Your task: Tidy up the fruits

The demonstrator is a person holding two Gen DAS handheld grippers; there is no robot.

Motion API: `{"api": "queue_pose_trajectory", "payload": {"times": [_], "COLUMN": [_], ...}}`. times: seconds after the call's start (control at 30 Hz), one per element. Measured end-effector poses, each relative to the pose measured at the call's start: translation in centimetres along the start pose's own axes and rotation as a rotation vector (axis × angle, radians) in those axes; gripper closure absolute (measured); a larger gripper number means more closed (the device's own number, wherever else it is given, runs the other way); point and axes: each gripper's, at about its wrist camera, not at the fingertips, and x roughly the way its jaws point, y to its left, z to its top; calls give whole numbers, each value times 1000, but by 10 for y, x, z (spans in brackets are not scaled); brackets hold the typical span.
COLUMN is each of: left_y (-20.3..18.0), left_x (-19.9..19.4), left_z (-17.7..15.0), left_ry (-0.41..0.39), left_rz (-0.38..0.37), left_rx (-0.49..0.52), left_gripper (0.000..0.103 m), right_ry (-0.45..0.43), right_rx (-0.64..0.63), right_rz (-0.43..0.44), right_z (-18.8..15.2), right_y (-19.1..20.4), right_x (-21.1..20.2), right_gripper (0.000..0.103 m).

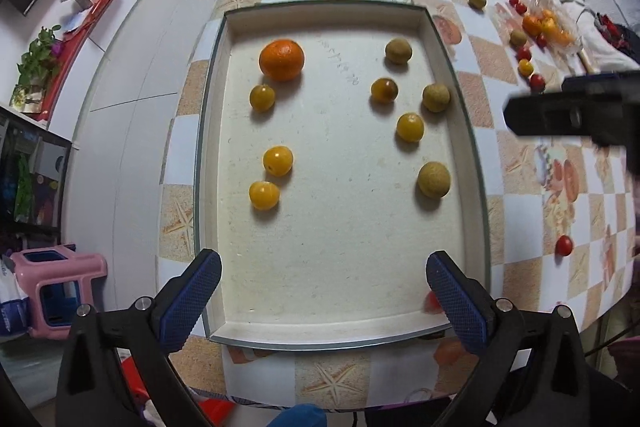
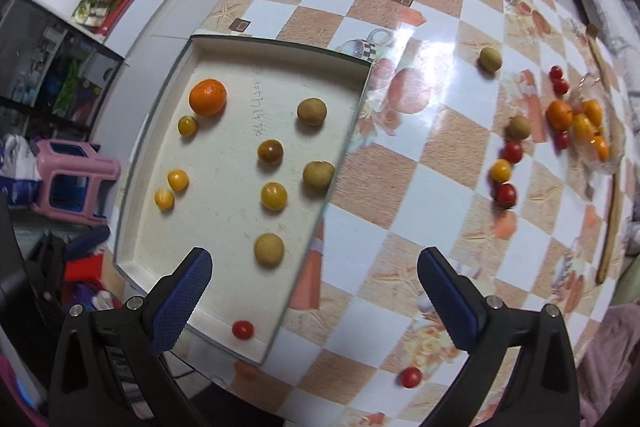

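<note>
a shallow rectangular tray (image 1: 436, 39) with a matte, chalky white floor and thin rim lies on the glossy checkered bench (image 2: 400, 187). in it sit a dimpled orange (image 1: 281, 59), smooth yellow and dull green-brown round fruits, and a small red tomato (image 2: 243, 329) near its corner. the left gripper (image 1: 323, 275) and right gripper (image 2: 314, 273) hang empty, jaws spread wide. more fruit lies loose on the bench; a pink stool (image 2: 72, 179) stands on the floor.
</note>
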Motion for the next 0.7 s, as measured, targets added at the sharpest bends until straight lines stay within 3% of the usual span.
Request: {"api": "queue_pose_trajectory", "payload": {"times": [0.17,0.43,0.7], "left_y": [6,8,0], "left_x": [-20,-33,-42], "left_z": [1,-12,-21], "left_ry": [-13,77,99], "left_rz": [-8,46,51], "left_rx": [-7,48,53], "left_gripper": [0,0,0], "right_ry": [3,34,72], "right_rx": [-35,-92,-154], "right_rz": [-28,-38,-33], "right_z": [-9,-21,-23], "right_y": [6,19,25], "right_x": [-15,-30,-33], "right_gripper": [0,0,0]}}
